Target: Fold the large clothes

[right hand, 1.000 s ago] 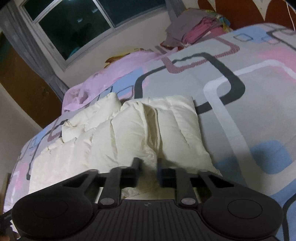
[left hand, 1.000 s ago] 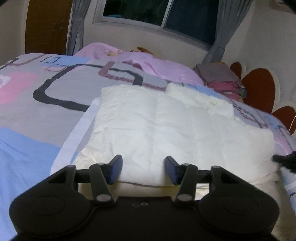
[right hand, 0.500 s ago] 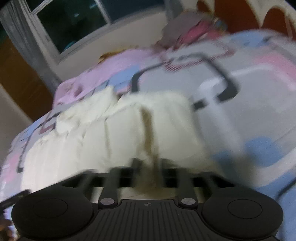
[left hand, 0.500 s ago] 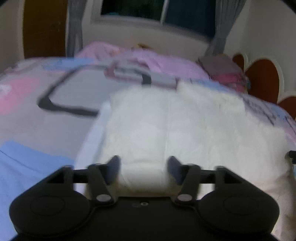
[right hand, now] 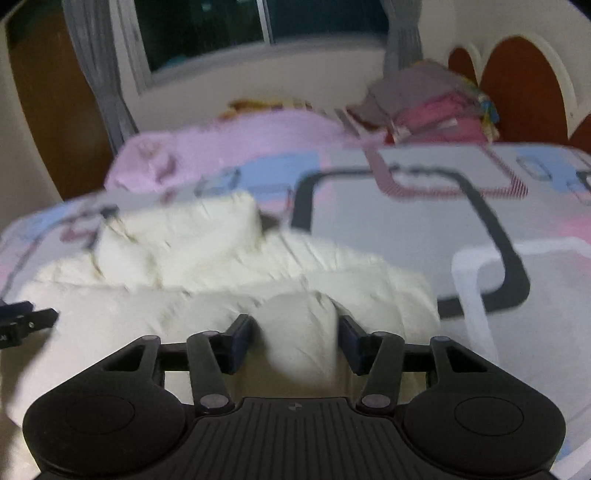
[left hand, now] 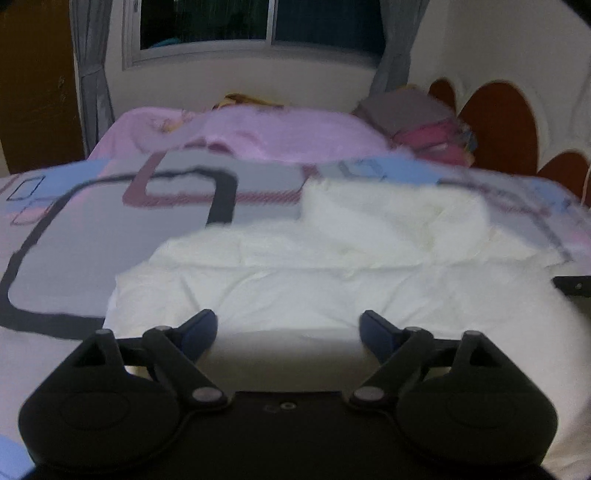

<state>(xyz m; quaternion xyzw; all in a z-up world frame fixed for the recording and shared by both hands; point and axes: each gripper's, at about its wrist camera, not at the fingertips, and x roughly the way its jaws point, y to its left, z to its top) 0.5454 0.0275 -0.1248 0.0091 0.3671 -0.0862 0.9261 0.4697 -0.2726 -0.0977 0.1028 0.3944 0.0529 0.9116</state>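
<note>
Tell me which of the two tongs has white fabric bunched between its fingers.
The right tongs: a puffed ridge of the white garment fills its gap. The left tongs gape wide.

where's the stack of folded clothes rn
The stack of folded clothes sits at the far right corner of the bed, against the headboard, just right of the pink blanket, beyond the white garment.

The garment (left hand: 332, 273) lies on the bed (left hand: 74, 258), atop the bedspread. The left gripper (left hand: 288, 332) sits at the garment's near edge, jaws spread wide, with the fabric before and between them. The right gripper (right hand: 295, 332) sits at the same near edge — a fold of the garment lies between its jaws. Behind the garment lies a blanket (left hand: 258, 133); right of it, a clothes stack (left hand: 417, 122). Behind both — a window (left hand: 258, 22).
</note>
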